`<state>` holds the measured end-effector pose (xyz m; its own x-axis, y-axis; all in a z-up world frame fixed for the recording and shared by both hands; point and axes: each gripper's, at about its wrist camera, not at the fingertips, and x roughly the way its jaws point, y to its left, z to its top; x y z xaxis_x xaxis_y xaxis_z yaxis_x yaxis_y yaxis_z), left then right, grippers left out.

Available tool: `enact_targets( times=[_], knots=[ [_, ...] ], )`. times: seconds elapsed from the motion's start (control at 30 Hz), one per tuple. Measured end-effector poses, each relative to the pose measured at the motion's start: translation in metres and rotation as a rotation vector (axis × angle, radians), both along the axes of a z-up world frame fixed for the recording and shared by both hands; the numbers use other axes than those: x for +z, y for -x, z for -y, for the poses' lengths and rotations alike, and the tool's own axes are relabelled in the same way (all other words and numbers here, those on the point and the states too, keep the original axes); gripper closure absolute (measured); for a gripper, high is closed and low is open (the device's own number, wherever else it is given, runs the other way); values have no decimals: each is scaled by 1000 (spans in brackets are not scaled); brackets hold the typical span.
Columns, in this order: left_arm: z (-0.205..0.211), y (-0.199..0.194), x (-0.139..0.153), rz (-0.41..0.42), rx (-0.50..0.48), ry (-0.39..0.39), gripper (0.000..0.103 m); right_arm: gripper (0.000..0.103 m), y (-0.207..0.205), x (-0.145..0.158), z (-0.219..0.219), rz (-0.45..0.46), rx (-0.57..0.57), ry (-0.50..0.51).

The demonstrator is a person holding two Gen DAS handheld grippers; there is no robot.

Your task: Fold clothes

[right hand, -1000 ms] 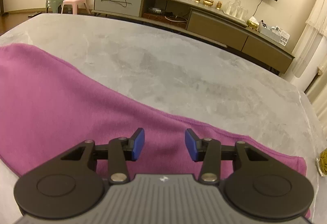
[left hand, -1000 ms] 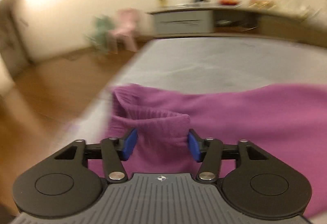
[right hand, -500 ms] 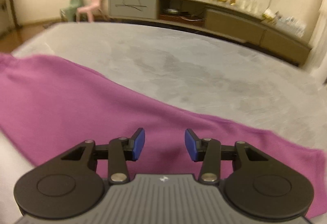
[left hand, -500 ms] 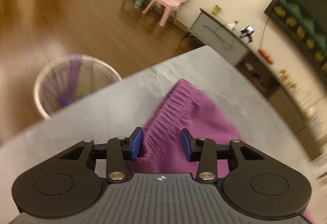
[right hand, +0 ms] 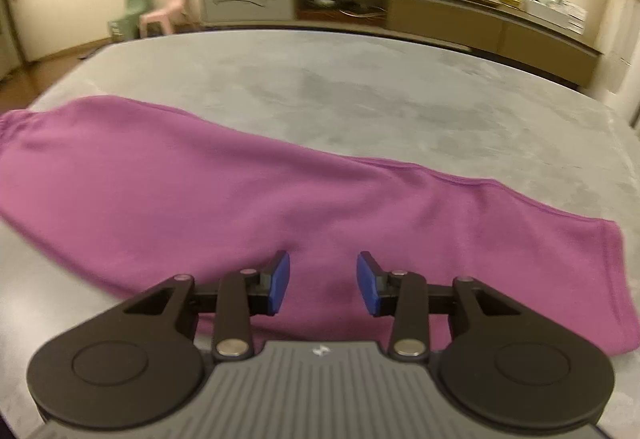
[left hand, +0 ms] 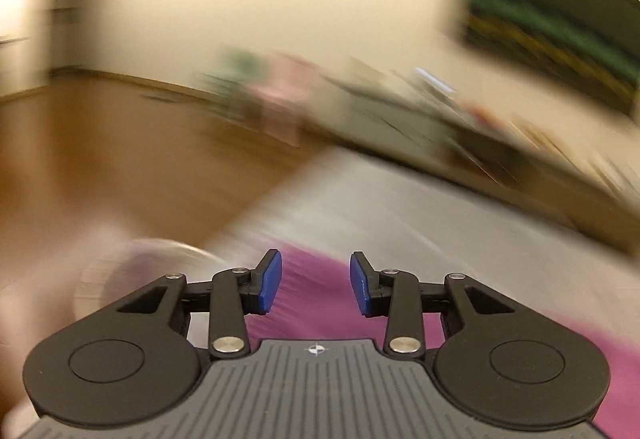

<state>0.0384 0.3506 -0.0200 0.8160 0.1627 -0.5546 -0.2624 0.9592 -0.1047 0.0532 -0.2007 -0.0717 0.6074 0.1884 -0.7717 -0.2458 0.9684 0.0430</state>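
Observation:
A purple garment (right hand: 240, 191) lies folded lengthwise in a long band across the grey table (right hand: 380, 91); its hem end is at the right, its elastic waistband end at the far left. My right gripper (right hand: 323, 283) is open and empty, above the garment's near edge towards the hem end. In the left wrist view, which is heavily blurred, my left gripper (left hand: 315, 286) is open and empty above the garment's (left hand: 316, 299) left end near the table corner.
A waste basket (left hand: 132, 271) stands on the wooden floor beside the table's left corner. A long low cabinet (right hand: 400, 7) with small items lines the far wall, with two small plastic chairs (right hand: 160, 15) to its left.
The left gripper has lifted off the waistband and swung, blurring its view; the cloth is no longer between its fingers. The right gripper has pulled back and risen, so more of the garment shows.

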Motion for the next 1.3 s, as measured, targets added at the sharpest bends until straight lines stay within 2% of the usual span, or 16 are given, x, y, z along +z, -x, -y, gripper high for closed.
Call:
enact_targets(
  times=[0.03, 0.1, 0.13, 0.3, 0.4, 0.5, 0.6, 0.73, 0.83, 0.97, 1.03, 1.07, 1.13, 1.23, 1.3],
  knots=[
    [10, -10, -12, -63, -43, -13, 61, 66, 3, -2, -1, -4, 14, 1],
    [19, -27, -33, -179, -68, -30, 61, 66, 7, -7, 0, -22, 17, 44],
    [16, -32, -38, -206, -63, -30, 61, 66, 9, -6, 5, -31, 7, 47],
    [-6, -56, -44, -222, -33, -41, 61, 67, 23, -2, 44, -82, -49, -2],
    [-13, -79, -42, -239, -43, -55, 61, 66, 29, -2, 49, -76, -49, 28],
    [-19, -91, -40, -254, -36, -73, 61, 66, 28, -1, 54, -86, -49, 12],
    [-26, -87, -28, -211, -3, -56, 62, 67, 26, 3, 57, -79, -53, -19],
    [-63, -59, -2, -110, 95, -14, 62, 65, 17, 13, 64, -4, -95, -54],
    [-83, -51, -6, -120, 100, 12, 62, 64, 0, 13, 60, 31, -136, -30],
    [-79, -91, -32, -187, 44, -26, 62, 62, -26, 4, 47, 25, -148, 24],
    [-77, -110, -44, -208, 34, -46, 62, 61, -37, -6, 42, -15, -160, 63],
    [-79, -118, -45, -204, 30, -39, 62, 57, -38, -7, 43, -21, -165, 68],
    [-91, -120, -36, -170, 33, 16, 63, 56, -39, -10, 46, -33, -174, 76],
    [-108, -109, -18, -90, 52, 62, 63, 55, -35, -11, 46, -29, -177, 85],
    [-116, -92, -8, -76, 64, 70, 63, 55, -33, -11, 46, -25, -180, 85]
  ],
)
